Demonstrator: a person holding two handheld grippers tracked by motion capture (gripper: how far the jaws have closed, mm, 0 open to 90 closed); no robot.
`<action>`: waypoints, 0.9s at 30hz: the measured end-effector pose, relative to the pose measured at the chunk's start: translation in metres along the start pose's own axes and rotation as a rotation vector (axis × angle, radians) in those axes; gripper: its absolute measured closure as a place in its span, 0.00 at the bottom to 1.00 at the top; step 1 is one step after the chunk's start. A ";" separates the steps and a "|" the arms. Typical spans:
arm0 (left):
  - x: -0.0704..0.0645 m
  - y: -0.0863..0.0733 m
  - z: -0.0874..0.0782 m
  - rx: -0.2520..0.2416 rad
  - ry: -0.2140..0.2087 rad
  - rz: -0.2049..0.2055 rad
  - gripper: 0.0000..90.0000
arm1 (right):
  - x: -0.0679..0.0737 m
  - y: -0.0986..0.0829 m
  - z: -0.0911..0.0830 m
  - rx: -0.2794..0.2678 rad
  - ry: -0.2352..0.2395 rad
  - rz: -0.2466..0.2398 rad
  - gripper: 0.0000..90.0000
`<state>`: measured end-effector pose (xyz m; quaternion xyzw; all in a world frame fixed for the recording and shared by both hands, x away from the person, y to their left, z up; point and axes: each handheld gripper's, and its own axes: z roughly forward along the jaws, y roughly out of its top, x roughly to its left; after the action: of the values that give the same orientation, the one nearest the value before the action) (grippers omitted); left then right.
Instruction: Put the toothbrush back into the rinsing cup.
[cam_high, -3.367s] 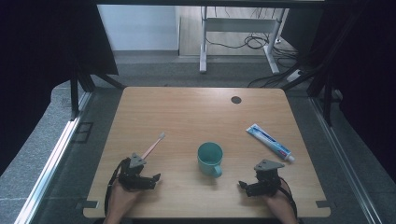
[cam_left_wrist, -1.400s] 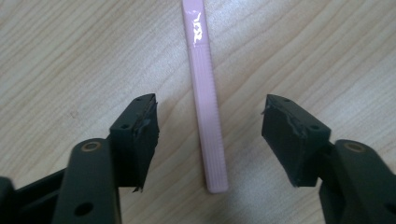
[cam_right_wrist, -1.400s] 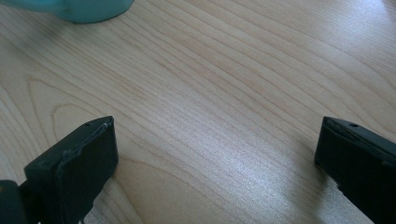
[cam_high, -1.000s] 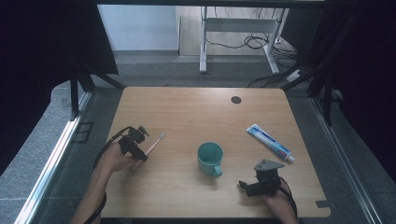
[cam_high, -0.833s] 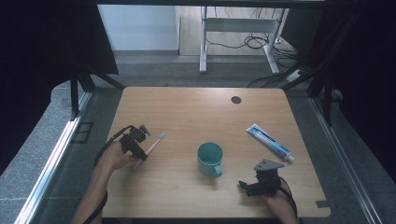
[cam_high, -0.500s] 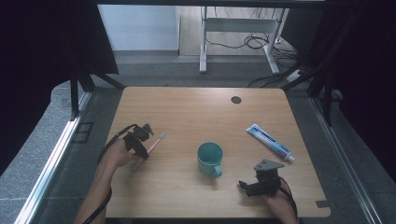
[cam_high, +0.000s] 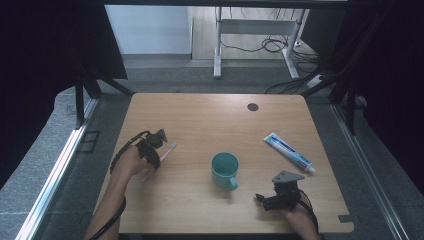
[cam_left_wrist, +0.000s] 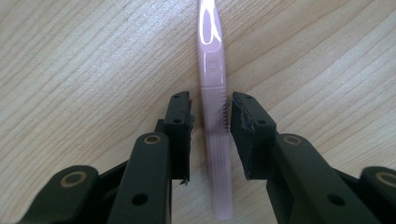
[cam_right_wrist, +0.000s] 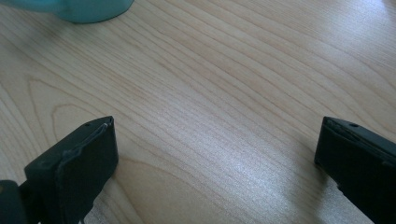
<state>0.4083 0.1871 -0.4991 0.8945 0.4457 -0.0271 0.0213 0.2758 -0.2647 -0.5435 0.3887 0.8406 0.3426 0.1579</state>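
High view: the left gripper (cam_high: 159, 137) sits over the slim pink plastic toothbrush (cam_high: 167, 152) lying at the left of the pale wooden table (cam_high: 210, 117); the right gripper (cam_high: 265, 200) rests near the front edge, beside a teal ceramic mug (cam_high: 224, 170), with a white-and-blue toothpaste tube (cam_high: 289, 152) farther right.

Left gripper view: jaws narrowly parted, straddling the toothbrush handle (cam_left_wrist: 215, 116), small gaps either side.

Right gripper view: jaws spread wide over bare wood; mug base (cam_right_wrist: 81, 8) at top left.
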 end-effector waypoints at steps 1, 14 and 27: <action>0.000 0.000 0.001 0.002 0.000 -0.002 0.77 | 0.000 0.000 0.000 0.000 0.000 0.001 0.00; -0.003 0.005 0.001 0.023 0.024 -0.018 0.89 | 0.000 0.000 0.000 0.000 0.000 0.001 0.00; -0.002 0.001 -0.017 -0.082 -0.018 -0.009 0.89 | 0.000 0.000 0.000 0.000 0.000 0.000 0.00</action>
<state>0.4082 0.1856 -0.4816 0.8905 0.4503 -0.0169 0.0620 0.2758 -0.2647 -0.5434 0.3889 0.8406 0.3425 0.1579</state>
